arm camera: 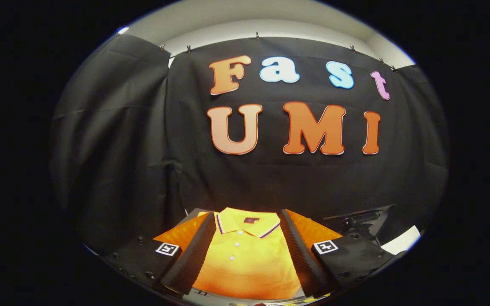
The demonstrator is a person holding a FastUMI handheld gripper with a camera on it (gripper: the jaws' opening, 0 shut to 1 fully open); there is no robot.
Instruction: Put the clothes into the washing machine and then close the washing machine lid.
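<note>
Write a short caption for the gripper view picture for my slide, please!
Open gripper hovering with its fingers either side of a folded yellow polo shirt.

Shirt (245, 259): knit cloth w/ fine pique-like texture, matt, soft-looking; collar flat-woven w/ thin trim stripe; small glossy plastic-looking buttons down placket. Claw (245, 255) spread wide, one finger either side of shirt: pads (189, 250) ribbed, rubbery/foam-like, matt; finger bodies hard plastic, matt, w/ paper-like printed tags. Booth wall (113, 140): thin woven cloth, matt, creased, hung from small clips.
</note>
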